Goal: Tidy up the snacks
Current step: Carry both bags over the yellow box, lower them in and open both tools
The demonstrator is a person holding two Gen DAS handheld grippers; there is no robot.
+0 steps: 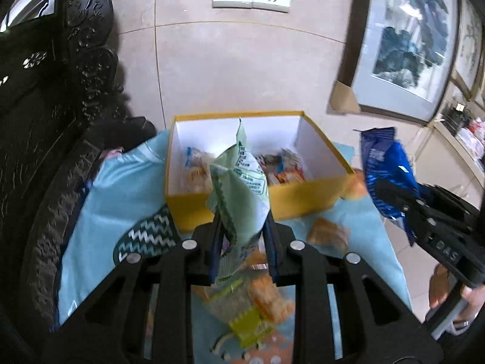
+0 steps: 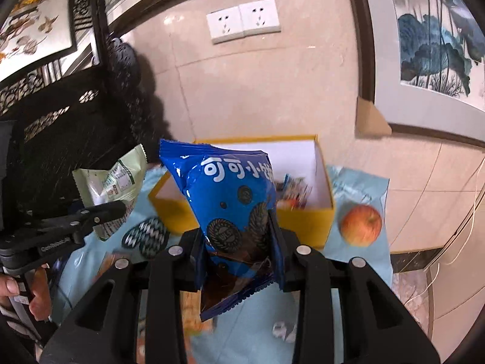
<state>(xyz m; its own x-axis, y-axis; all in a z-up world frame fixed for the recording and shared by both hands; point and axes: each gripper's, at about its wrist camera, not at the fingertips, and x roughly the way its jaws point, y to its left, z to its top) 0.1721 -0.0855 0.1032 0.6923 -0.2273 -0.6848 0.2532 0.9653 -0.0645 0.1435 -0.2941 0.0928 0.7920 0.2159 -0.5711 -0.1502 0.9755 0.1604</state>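
My left gripper (image 1: 242,215) is shut on a pale green snack packet (image 1: 242,179), which hangs in the air in front of the yellow box (image 1: 303,195). The box has white inner walls, a divider, and several small snack packs in both halves. My right gripper (image 2: 238,221) is shut on a blue cookie bag (image 2: 230,194), also held up before the yellow box (image 2: 303,221). In the left wrist view the blue bag (image 1: 385,170) and the right gripper (image 1: 394,194) show at the right. The right wrist view shows the green packet (image 2: 112,188) in the left gripper (image 2: 112,209).
A light blue cloth (image 1: 127,188) covers the table. Loose on it lie bread-like snacks (image 1: 327,233), an orange and yellow pack (image 1: 260,306) and a dark zigzag pad (image 1: 148,236). An apple (image 2: 360,226) sits right of the box. Dark carved furniture (image 1: 45,121) stands left, a tiled wall behind.
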